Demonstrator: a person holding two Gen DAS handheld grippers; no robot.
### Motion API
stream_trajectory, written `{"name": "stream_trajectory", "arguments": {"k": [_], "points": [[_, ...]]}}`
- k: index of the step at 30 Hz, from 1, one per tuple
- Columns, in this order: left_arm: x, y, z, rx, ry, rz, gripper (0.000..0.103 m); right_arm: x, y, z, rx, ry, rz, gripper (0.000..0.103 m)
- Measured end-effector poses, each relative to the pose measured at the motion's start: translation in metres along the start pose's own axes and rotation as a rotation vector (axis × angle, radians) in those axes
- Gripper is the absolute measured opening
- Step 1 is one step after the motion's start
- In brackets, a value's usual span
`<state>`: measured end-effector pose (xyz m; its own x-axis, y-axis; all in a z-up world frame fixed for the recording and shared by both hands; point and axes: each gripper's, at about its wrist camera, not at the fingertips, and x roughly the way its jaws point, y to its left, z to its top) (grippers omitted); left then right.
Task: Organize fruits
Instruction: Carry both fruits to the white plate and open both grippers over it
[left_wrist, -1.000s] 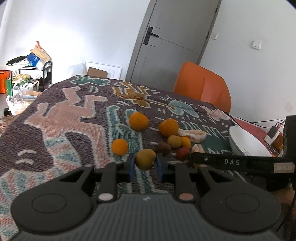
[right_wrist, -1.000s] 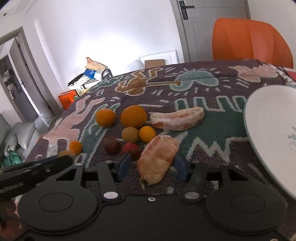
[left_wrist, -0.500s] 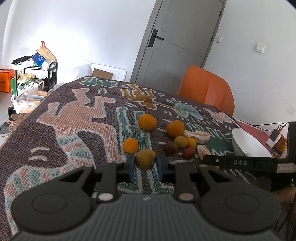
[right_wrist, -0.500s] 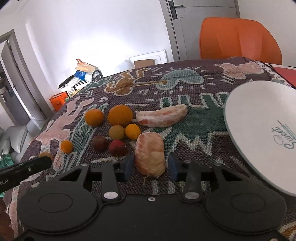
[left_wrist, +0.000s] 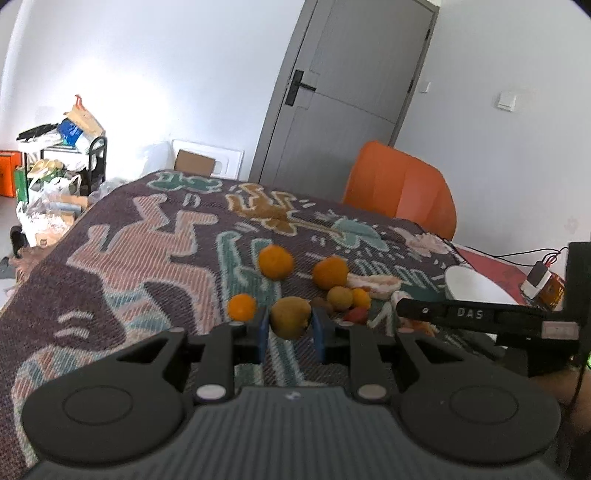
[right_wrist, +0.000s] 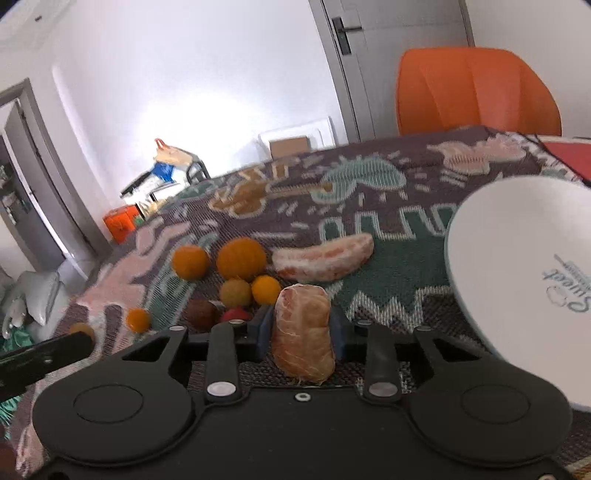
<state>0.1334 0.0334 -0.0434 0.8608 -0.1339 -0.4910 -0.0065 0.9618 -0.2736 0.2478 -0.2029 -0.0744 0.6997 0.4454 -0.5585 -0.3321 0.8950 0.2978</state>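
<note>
Gripping a yellow-green fruit (left_wrist: 290, 317), the left gripper (left_wrist: 290, 328) is clamped tight just beside the fruit pile (right_wrist: 236, 273) on the tabletop (left_wrist: 147, 258). The right gripper (right_wrist: 301, 328) jaws are closing on a peeled segment (right_wrist: 303, 332), between pile and plate (right_wrist: 517, 266).

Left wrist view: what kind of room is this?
Probably a room in a home, not a lab: a patterned woven cloth with loose fruit on it, an orange chair by a grey door, and a cluttered rack of bags against the wall.
</note>
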Motion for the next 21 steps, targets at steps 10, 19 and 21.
{"name": "stream_trajectory", "arguments": {"k": [10, 19, 21], "points": [[0.01, -0.039, 0.013, 0.066, -0.022, -0.062, 0.023, -0.047, -0.033, 0.012, 0.062, -0.099, -0.009, 0.031], [0.02, -0.074, 0.017, 0.113, -0.021, -0.119, 0.023, -0.068, -0.072, 0.007, 0.112, -0.132, -0.08, 0.031], [0.023, -0.082, 0.017, 0.122, -0.017, -0.128, 0.023, -0.072, -0.079, 0.004, 0.122, -0.137, -0.097, 0.031]]}}
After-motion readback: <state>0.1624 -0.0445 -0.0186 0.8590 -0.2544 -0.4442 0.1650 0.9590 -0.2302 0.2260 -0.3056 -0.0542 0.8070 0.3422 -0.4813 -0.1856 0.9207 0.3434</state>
